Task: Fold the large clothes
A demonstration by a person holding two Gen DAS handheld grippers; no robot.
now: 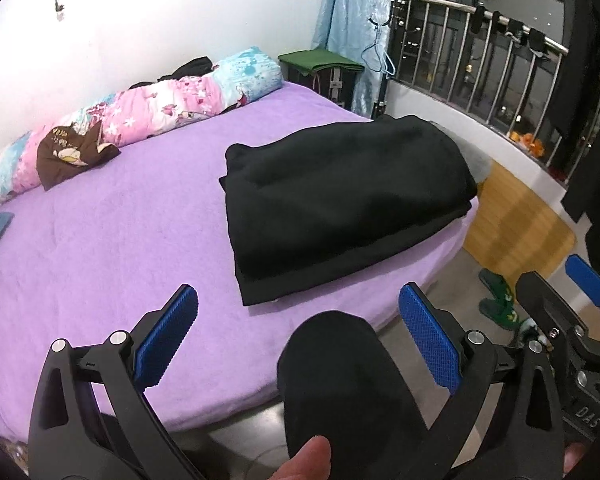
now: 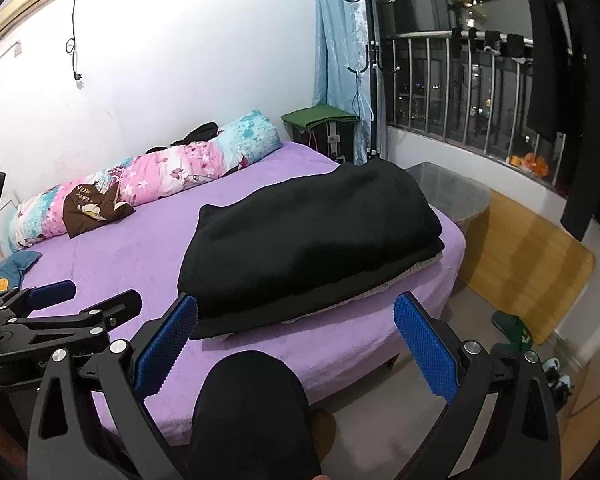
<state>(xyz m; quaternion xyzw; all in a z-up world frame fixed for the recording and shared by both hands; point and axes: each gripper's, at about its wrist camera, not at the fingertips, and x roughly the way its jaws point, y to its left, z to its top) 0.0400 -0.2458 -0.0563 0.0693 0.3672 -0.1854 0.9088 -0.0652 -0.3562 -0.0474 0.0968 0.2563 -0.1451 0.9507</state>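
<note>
Room: bedroom with a white wall, a blue curtain [image 2: 336, 40] and a barred window [image 2: 460, 92] showing night outside.
Bed: purple sheet [image 1: 120, 240] covers the bed; the mattress corner near the window carries the clothing.
Black garment [image 1: 340, 204]: folded into a thick, roughly rectangular bundle, lying flat on the purple sheet near the bed's right edge, with a strip of grey fabric showing under its lower edge in the right wrist view.
Left hand-held gripper [image 1: 300, 344]: fingers spread wide, blue pads [image 1: 168, 336] facing each other, nothing between them; it hangs above the near edge of the bed, clear of the garment.
Right hand-held gripper [image 2: 296, 344]: spread wide too, empty, just short of the garment's near edge and not touching it.
Knee [image 2: 252, 408]: a person's leg in black cloth sits low between each pair of fingers.
Quilt [image 1: 140, 116]: rolled floral bedding lies along the wall, a brown printed cloth [image 1: 74, 156] draped over it.
Floor: green slippers [image 1: 500, 296] lie beside a wooden board [image 2: 520, 260] leaning under the window.
</note>
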